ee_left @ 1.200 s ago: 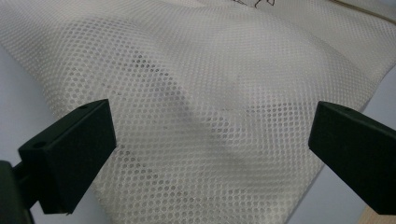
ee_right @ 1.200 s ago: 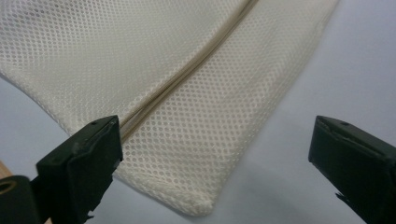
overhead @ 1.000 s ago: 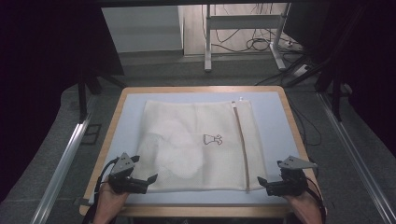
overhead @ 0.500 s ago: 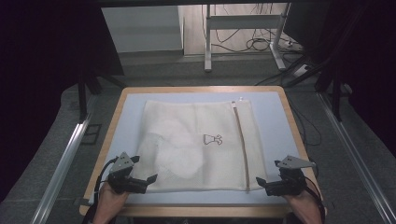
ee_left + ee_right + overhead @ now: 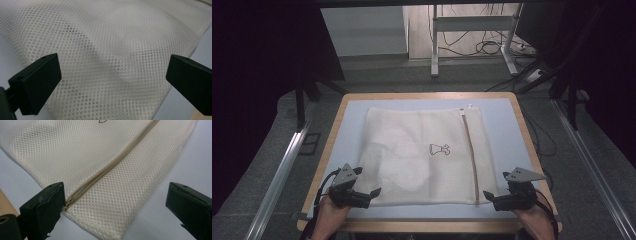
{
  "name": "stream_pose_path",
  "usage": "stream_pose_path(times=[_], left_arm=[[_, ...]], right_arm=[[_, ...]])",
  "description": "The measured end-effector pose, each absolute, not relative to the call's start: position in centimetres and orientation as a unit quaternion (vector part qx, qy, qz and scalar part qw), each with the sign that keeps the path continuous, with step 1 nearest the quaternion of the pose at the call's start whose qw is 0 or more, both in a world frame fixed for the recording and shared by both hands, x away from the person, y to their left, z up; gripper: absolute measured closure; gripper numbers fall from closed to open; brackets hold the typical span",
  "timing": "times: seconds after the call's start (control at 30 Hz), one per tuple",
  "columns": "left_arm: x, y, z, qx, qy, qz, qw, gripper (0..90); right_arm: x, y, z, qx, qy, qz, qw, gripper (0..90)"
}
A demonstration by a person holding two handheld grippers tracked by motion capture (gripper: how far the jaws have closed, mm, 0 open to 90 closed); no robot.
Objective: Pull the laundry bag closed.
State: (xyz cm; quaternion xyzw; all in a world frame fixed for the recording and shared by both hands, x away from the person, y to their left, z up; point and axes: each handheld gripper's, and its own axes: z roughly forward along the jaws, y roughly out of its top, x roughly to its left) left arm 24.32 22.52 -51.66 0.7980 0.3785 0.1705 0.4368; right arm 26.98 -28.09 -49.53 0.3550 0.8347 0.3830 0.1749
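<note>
On table | flat cream mesh bag | tan zipper

Mesh bag — cream-white, fine honeycomb of small holes, small black printed figure near middle. Zip — beige-tan stripe along bag. Table — pale blue-grey top, light wood edge. Left gripper, right gripper — black jaws, grey plates on top.
</note>
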Motion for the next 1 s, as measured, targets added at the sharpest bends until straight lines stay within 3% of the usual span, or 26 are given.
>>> stream_pose_path(times=[0.77, 1.0], left_arm=[[24.4, 22.2, -51.9, 0.807, 0.378, 0.167, 0.422, 0.0], [24.5, 22.1, -52.0, 0.809, 0.378, 0.165, 0.419, 0.0]], right_arm=[[26.2, -25.2, -50.6, 0.310, 0.875, 0.332, 0.167, 1.8], [25.9, -24.2, -50.7, 0.289, 0.889, 0.307, 0.178, 8.1]])
